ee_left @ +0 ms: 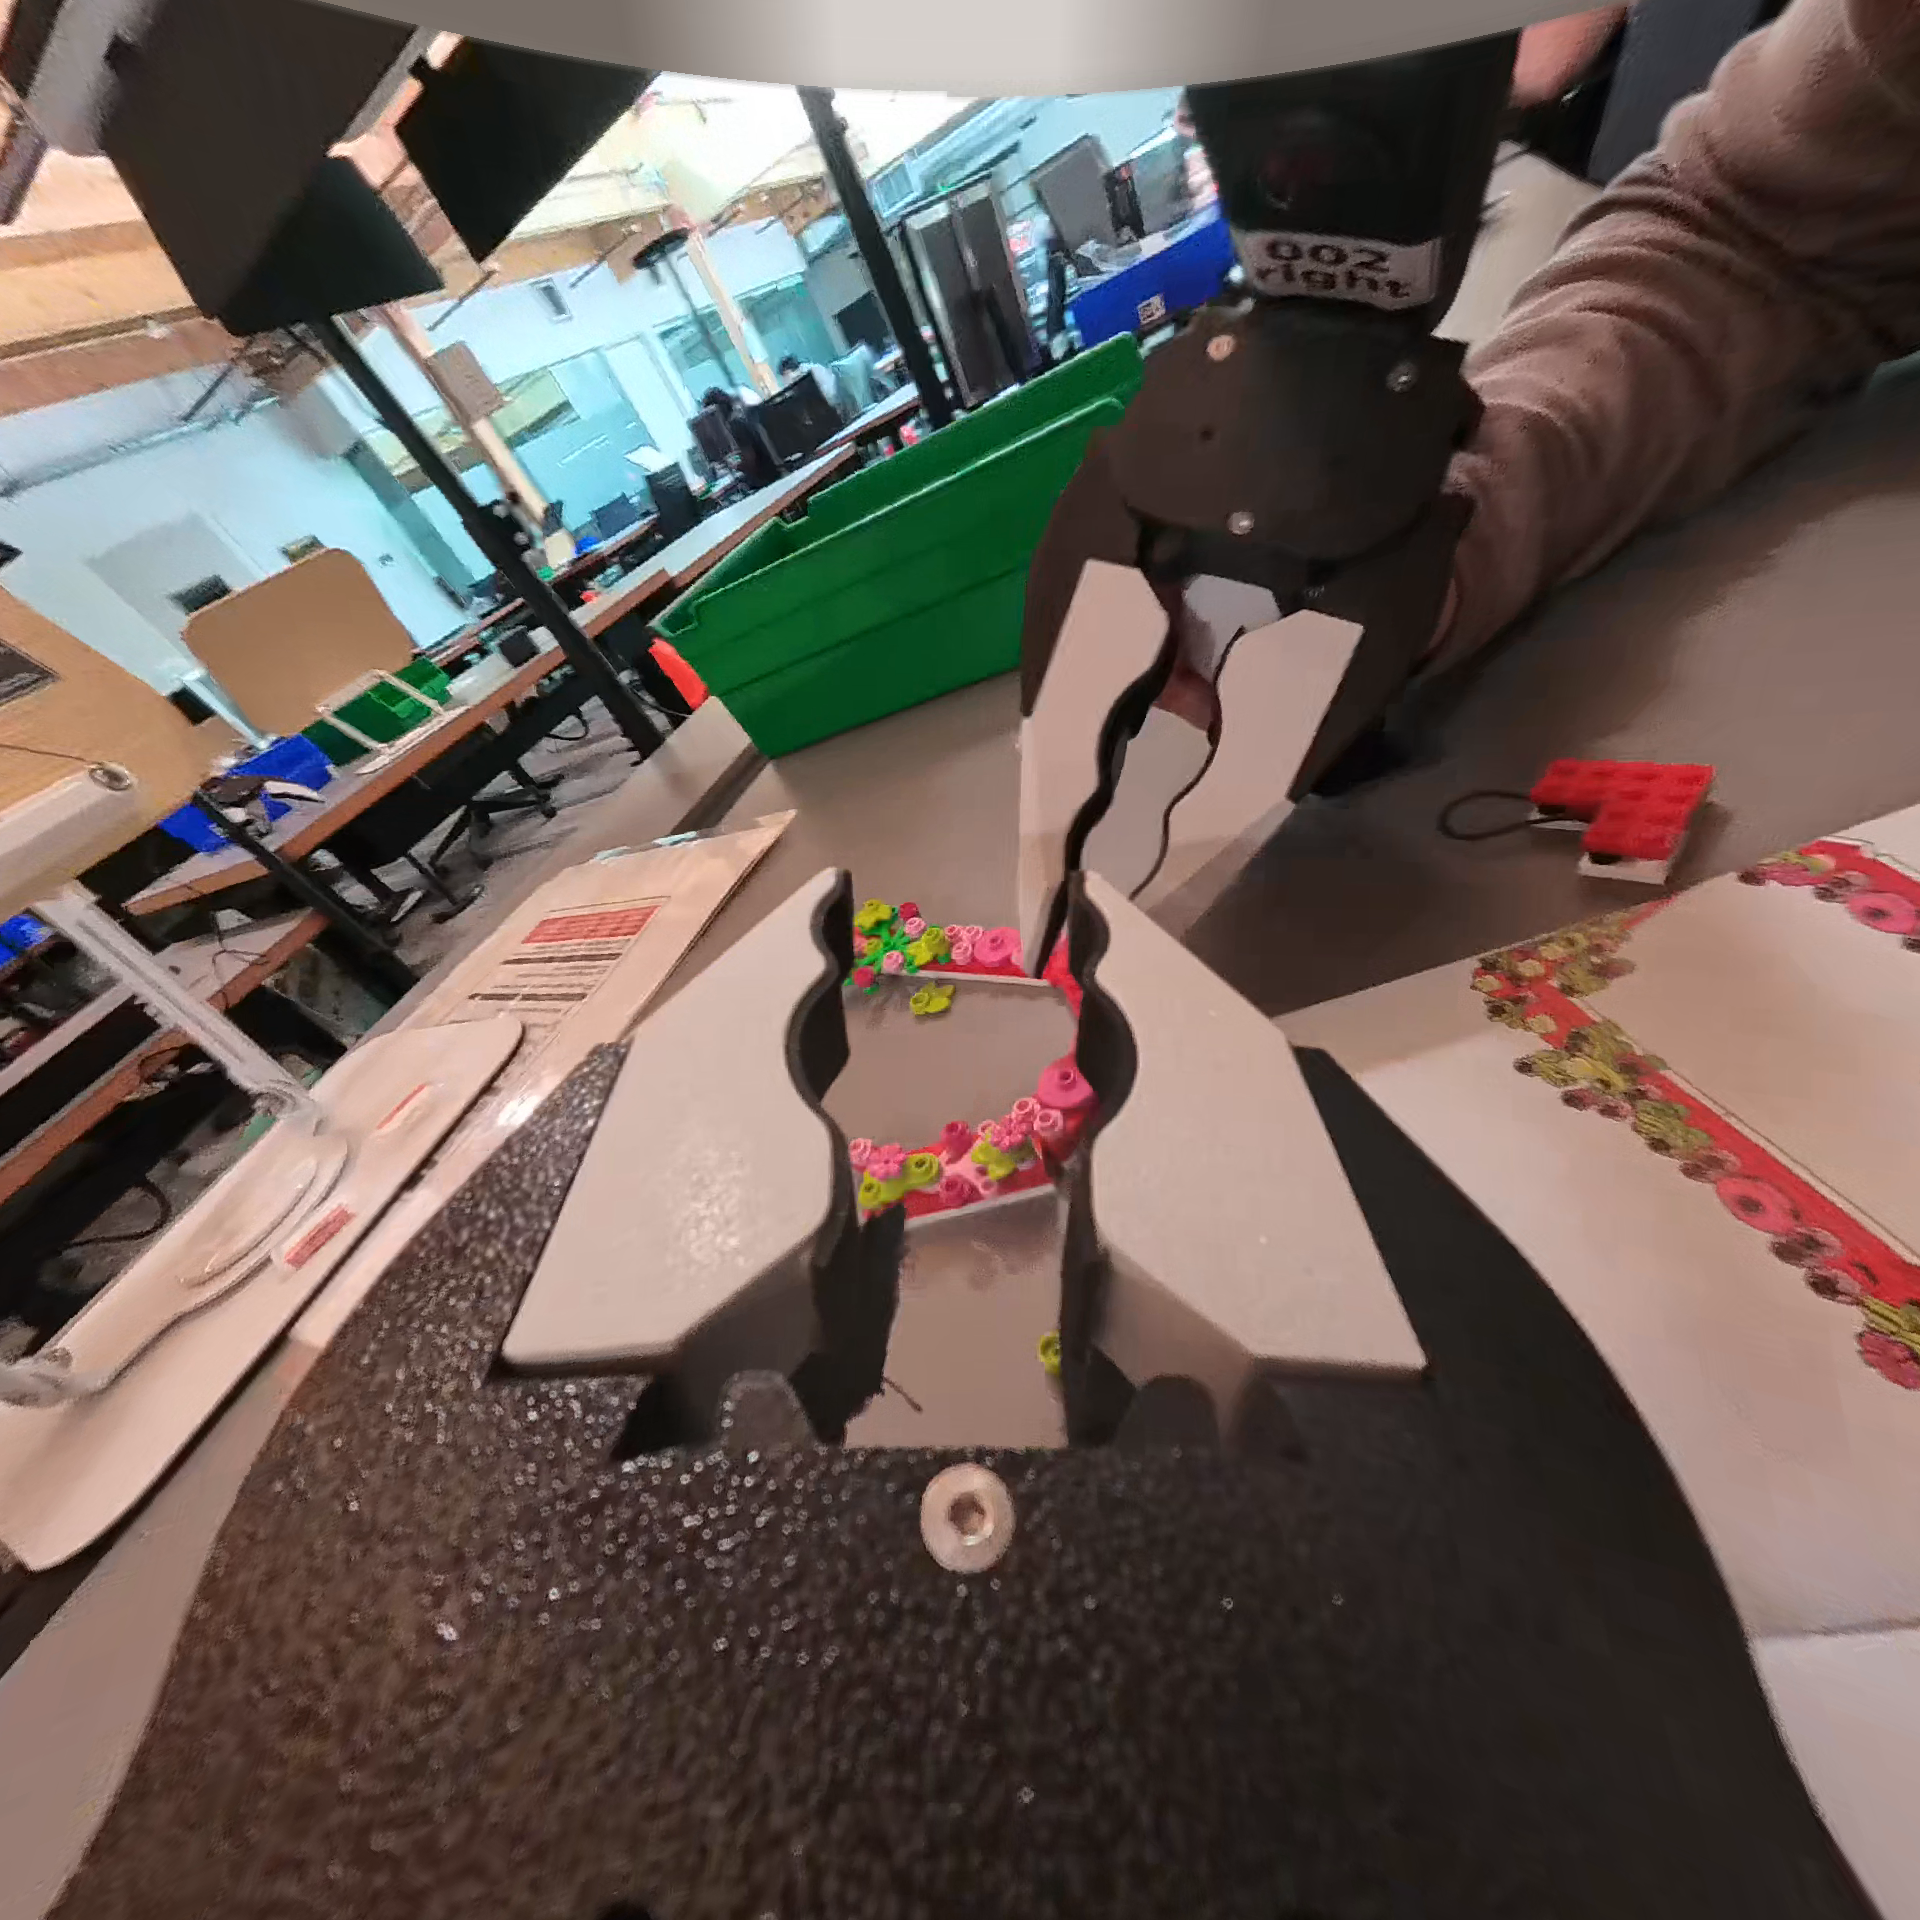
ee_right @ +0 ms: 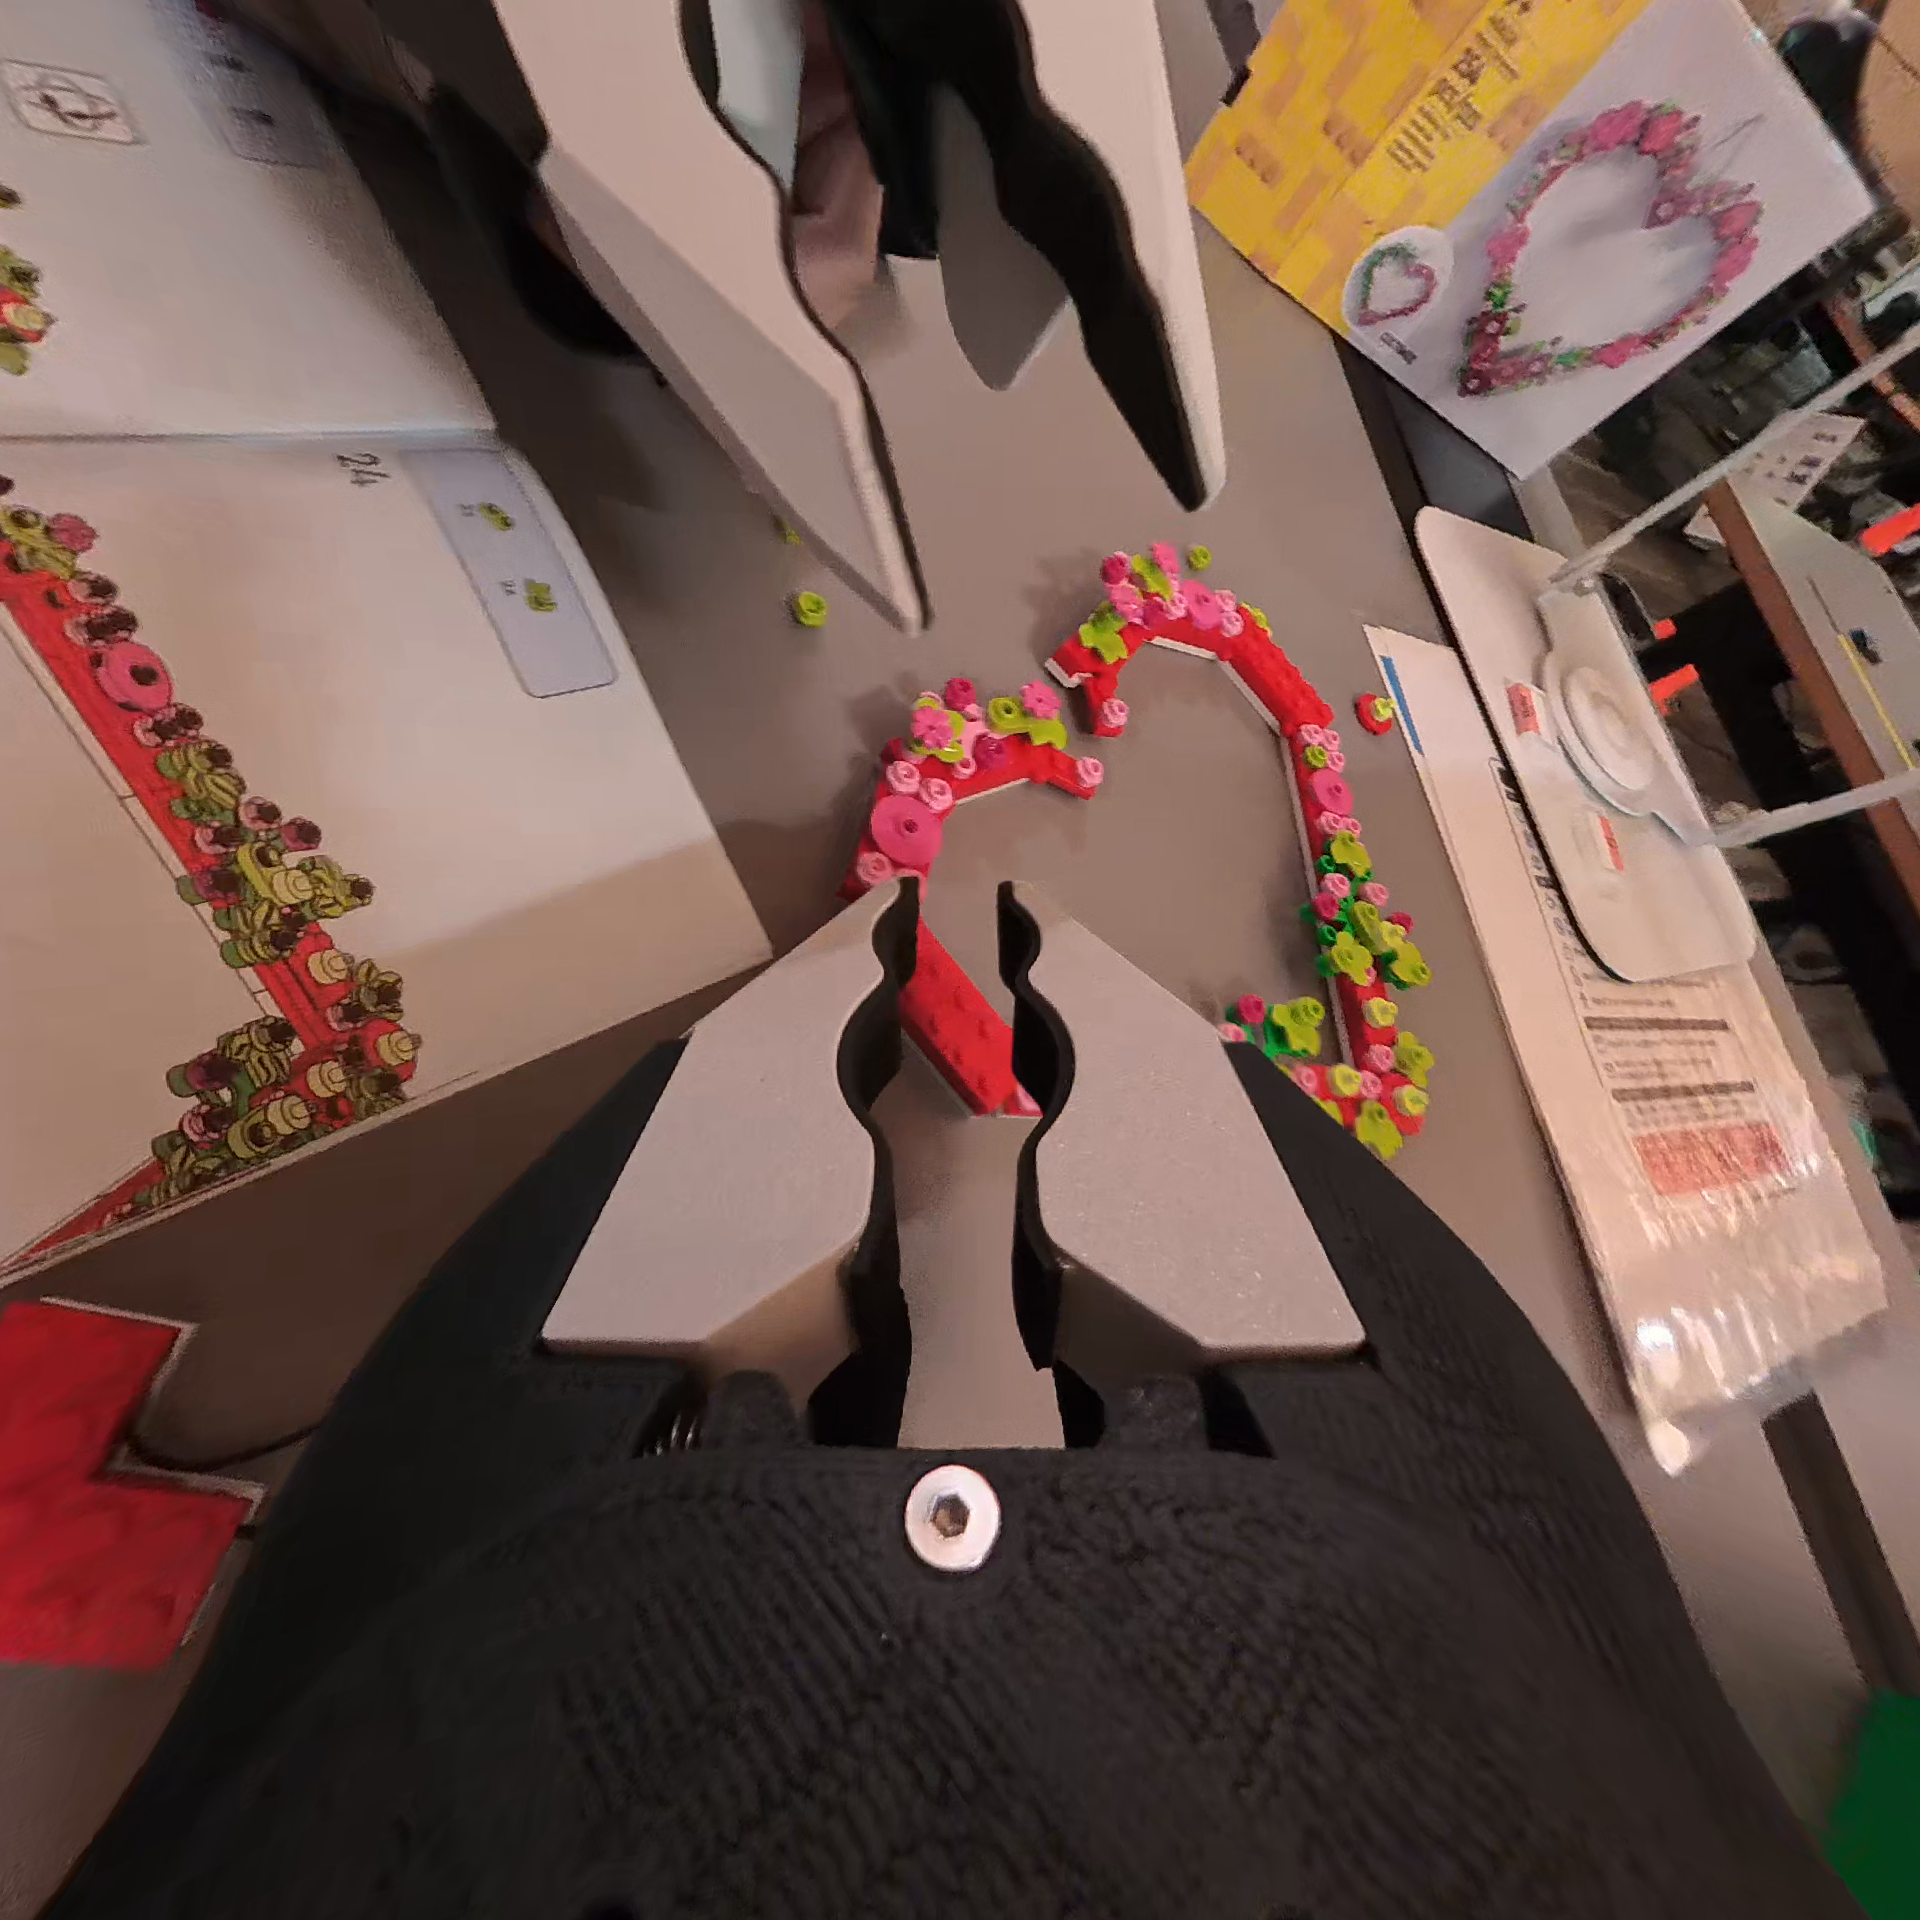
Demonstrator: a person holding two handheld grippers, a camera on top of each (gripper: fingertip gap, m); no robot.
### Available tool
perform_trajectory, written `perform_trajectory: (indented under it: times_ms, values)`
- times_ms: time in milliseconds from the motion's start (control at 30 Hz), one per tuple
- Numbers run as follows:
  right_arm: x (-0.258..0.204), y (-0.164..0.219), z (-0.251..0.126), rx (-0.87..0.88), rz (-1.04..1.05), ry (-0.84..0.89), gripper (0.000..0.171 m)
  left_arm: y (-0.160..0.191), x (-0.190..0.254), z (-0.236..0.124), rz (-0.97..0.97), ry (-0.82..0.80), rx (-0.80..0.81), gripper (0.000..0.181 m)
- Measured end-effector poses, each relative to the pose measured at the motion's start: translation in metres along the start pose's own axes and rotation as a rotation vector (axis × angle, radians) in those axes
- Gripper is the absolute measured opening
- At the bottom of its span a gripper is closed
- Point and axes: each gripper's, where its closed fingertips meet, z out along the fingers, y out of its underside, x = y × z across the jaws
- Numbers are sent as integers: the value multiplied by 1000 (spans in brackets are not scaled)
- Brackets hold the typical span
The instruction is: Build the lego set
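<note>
A red Lego heart frame with pink and lime flowers lies on the grey table in two halves: the left half point(ee_right: 935, 769) and the right half point(ee_right: 1320, 810). My right gripper point(ee_right: 958, 896) is low over the left half's bare red strip point(ee_right: 961, 1023). Its jaws are narrowly apart, with nothing between the tips. My left gripper point(ee_left: 961, 894) is wide open and empty above the heart pieces point(ee_left: 977, 1153). It shows at the top of the right wrist view point(ee_right: 1049, 561). The right gripper point(ee_left: 1081, 914) points down opposite it. A loose lime stud point(ee_right: 808, 608) lies nearby.
The open instruction booklet point(ee_right: 312, 727) lies beside the heart and shows in the left wrist view point(ee_left: 1662, 1143). A red L-shaped brick block point(ee_left: 1621, 810) is near a person's sleeve point(ee_left: 1662, 364). Green bins point(ee_left: 904, 582), the set's box point(ee_right: 1507, 208) and a plastic bag point(ee_right: 1683, 1143) ring the work area. About 6 cm separates my left fingertips from my right.
</note>
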Motion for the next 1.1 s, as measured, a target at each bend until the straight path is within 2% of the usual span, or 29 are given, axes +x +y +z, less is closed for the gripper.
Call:
perform_trajectory:
  times_ms: [300,467,567,1100]
  values:
    - [-20,-11,6,48,-135,-7,8,19,18,2,169,-23,-135,32]
    - [-11,-5,8,20,-107,7,2,25,21,6,285,-67,-206,8]
    - [-9,-4,9,3,-137,30,0,30,22,8,293,-67,-237,0]
    - [-5,-1,13,-42,-184,59,0,40,17,9,290,-82,-307,0]
